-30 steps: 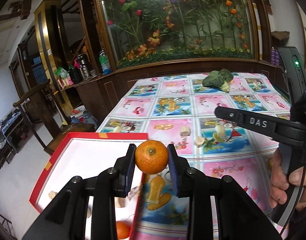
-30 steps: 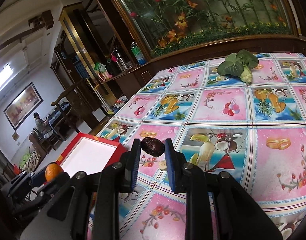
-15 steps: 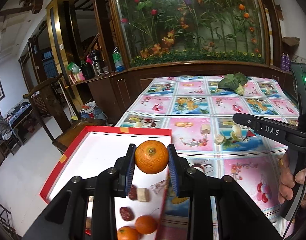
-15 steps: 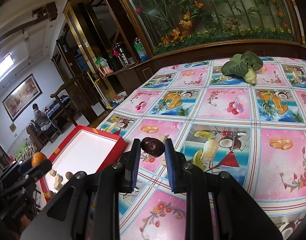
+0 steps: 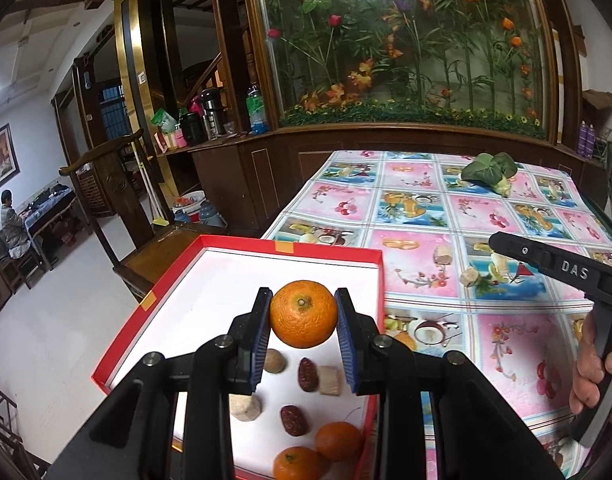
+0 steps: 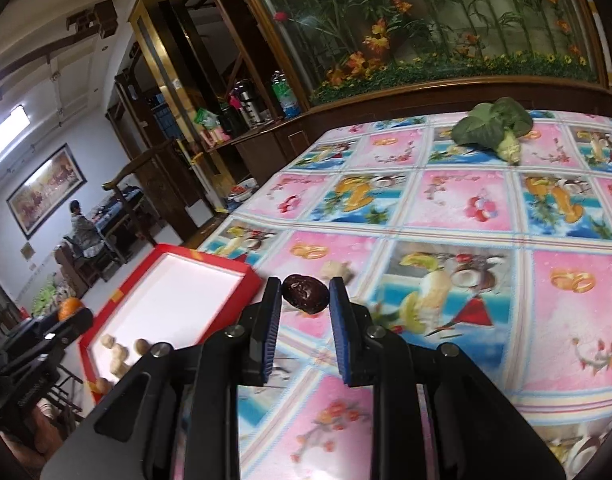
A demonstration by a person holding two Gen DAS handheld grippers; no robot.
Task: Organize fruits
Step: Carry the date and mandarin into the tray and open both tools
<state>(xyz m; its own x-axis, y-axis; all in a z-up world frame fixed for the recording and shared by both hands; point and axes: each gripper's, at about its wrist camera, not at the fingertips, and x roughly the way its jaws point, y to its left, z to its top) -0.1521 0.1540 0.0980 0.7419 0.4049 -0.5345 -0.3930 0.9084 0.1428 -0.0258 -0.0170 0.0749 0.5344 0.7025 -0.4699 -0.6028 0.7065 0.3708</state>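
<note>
My left gripper (image 5: 304,314) is shut on an orange (image 5: 304,314) and holds it above the red-rimmed white tray (image 5: 266,245). In the tray lie two oranges (image 5: 337,441), two dark dates (image 5: 307,374) and several pale pieces (image 5: 329,380). My right gripper (image 6: 304,294) is shut on a dark date (image 6: 304,294) above the tablecloth, right of the tray (image 6: 210,258). The left gripper with its orange (image 6: 69,307) shows at the far left of the right wrist view. The right gripper's body (image 5: 561,270) shows at the right of the left wrist view.
The table has a fruit-print cloth (image 5: 445,216). A leafy green vegetable (image 5: 490,171) lies at its far end; it also shows in the right wrist view (image 6: 495,126). Two pale pieces (image 5: 469,277) lie on the cloth. A wooden chair (image 5: 118,184) stands left of the table.
My left gripper has carried the orange left and over the tray, whose contents have come into view. My right gripper holds the date and has shifted slightly toward the tray.
</note>
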